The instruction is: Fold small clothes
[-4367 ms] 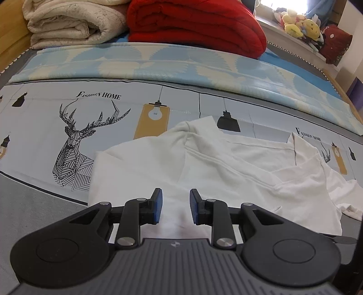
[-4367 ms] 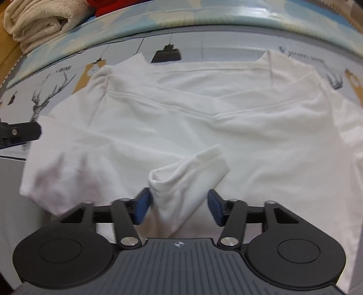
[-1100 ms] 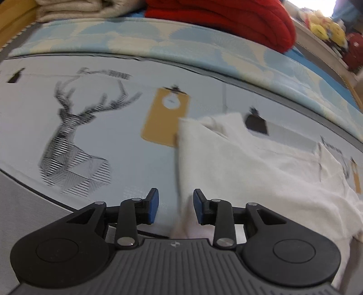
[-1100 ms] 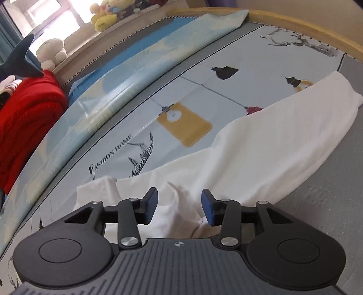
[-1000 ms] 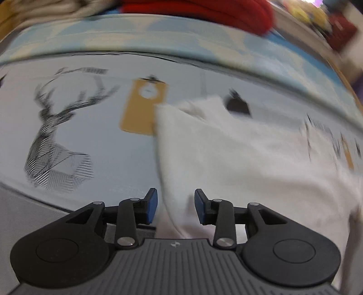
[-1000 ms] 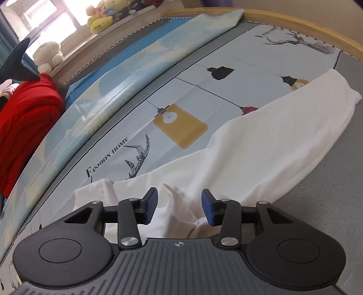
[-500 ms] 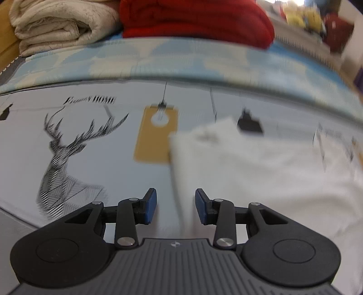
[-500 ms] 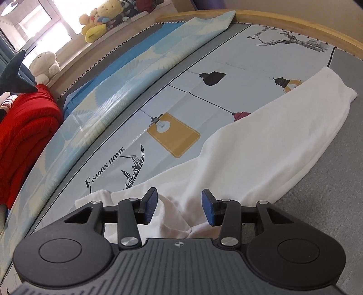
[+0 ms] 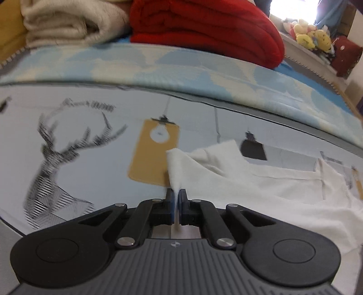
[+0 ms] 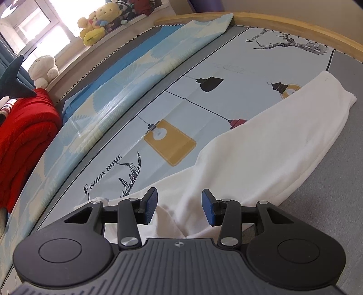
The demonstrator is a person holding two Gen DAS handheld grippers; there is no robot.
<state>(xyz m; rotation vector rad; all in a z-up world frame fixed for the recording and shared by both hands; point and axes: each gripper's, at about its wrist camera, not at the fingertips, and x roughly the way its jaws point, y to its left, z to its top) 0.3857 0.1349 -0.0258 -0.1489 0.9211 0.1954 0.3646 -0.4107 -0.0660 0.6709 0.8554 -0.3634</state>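
A white garment (image 9: 261,181) lies spread on the printed bed sheet (image 9: 79,172). In the left wrist view my left gripper (image 9: 176,192) is shut on the garment's left edge, and the cloth rises in a pinched ridge from between the pads. The right wrist view shows the same white garment (image 10: 272,140) stretching off to the right as a long folded band. My right gripper (image 10: 179,202) stands open over a bunched fold of it. Cloth lies between the fingers, but the pads do not press on it.
A red blanket (image 9: 204,29) and a beige blanket (image 9: 68,20) are stacked at the back, behind a pale blue patterned quilt (image 9: 158,68). Plush toys (image 10: 99,22) sit on the window ledge. The wooden bed frame (image 10: 295,25) curves along the far edge.
My left gripper's jaws have closed on the garment's left edge, which now stands up in a pinched ridge. The right gripper has stayed open in the same spot.
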